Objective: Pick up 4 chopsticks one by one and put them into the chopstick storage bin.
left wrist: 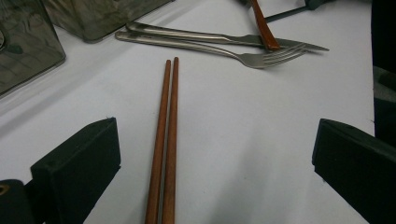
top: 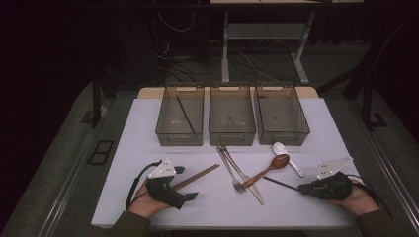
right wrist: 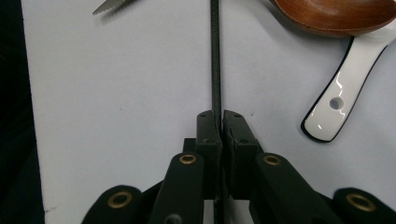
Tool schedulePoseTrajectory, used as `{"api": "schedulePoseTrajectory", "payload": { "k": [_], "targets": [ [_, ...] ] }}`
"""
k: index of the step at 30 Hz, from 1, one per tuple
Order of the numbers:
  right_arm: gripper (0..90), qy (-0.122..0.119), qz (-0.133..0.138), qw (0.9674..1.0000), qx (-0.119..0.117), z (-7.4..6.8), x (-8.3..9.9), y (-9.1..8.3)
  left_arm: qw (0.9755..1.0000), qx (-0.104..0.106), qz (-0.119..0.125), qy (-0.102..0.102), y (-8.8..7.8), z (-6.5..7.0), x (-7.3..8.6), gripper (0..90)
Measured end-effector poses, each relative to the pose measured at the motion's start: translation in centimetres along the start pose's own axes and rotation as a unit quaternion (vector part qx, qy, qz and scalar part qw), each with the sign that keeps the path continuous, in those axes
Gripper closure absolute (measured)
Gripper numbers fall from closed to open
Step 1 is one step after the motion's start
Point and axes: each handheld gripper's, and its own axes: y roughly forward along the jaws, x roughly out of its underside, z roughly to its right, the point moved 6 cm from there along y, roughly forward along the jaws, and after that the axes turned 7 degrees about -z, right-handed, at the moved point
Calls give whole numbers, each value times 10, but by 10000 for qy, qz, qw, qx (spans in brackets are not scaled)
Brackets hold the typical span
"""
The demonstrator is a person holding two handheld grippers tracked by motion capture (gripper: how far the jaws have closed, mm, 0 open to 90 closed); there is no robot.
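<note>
A pair of brown chopsticks (top: 197,177) lies side by side on the white table (top: 148,128). My left gripper (top: 187,182) is open around their near end, and in the left gripper view the brown chopsticks (left wrist: 166,140) run between the wide-apart jaws of the left gripper (left wrist: 217,130) without touching either pad. At the right, my right gripper (top: 301,187) is shut on the end of a thin black chopstick (top: 279,182). In the right gripper view the black chopstick (right wrist: 215,56) is pinched between the pads of the right gripper (right wrist: 217,114).
A fork (top: 231,170) and a knife (top: 247,180) lie mid-table, crossed by a wooden spoon (top: 269,168) beside a white spoon (top: 287,157). Three clear bins (top: 232,136) stand in a row at the back. The left bin (top: 179,137) holds another black chopstick (top: 185,113).
</note>
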Motion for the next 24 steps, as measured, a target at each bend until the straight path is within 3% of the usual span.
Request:
{"api": "schedulePoseTrajectory", "payload": {
  "k": [11, 24],
  "targets": [
    [857, 110, 31, 9999, -83, 3, -1, -2, 10000, 0, 1, -7, 0, 1, 0, 1],
    [856, 143, 373, 9992, -84, 3, -4, -20, 10000, -2, 11, 12, -1, 1, 0, 0]
  ]
}}
